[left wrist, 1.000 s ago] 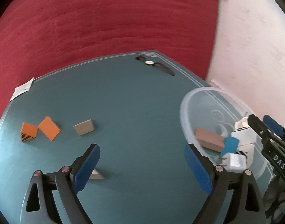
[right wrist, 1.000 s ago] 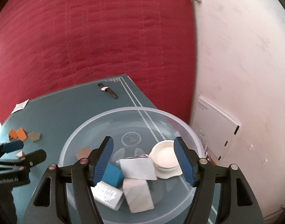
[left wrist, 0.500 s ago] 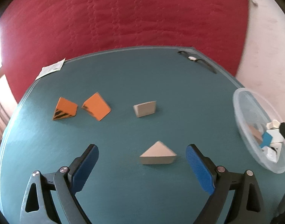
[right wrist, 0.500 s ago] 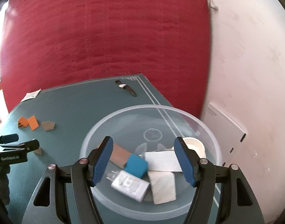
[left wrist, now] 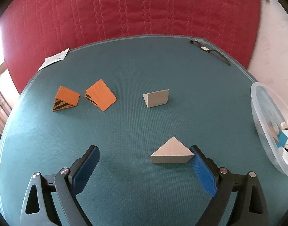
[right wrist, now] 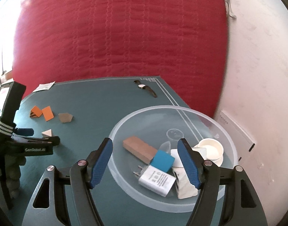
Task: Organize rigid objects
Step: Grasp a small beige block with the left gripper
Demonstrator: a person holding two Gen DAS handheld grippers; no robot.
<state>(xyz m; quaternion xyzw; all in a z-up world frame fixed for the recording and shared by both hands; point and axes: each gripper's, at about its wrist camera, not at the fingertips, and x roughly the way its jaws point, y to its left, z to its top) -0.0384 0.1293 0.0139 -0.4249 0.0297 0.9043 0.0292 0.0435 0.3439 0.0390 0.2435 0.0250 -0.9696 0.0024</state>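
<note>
My left gripper [left wrist: 144, 150] stands open low over the teal mat [left wrist: 125, 124]. A grey triangular wedge [left wrist: 172, 153] lies between its fingers, right against the right pad. Farther off lie another grey wedge [left wrist: 157, 98] and two orange striped wedges [left wrist: 66, 99] [left wrist: 101, 97]. My right gripper [right wrist: 145, 141] hovers over the clear plastic bowl [right wrist: 162, 107]. Its jaws are opening and grip nothing. In the bowl lie a brown block [right wrist: 139, 148], a blue block [right wrist: 162, 161], a white charger [right wrist: 157, 179] and a small white dish [right wrist: 211, 148].
A wristwatch [left wrist: 206, 49] lies at the mat's far right corner and a paper slip [left wrist: 54, 58] at its far left edge. A red quilted cover [left wrist: 125, 9] rises behind the table. A white wall [right wrist: 257, 75] stands close on the right.
The left gripper swung left, away from the bowl, and came down around the near grey wedge. The right gripper drifted left over the bowl and its jaws widened a little.
</note>
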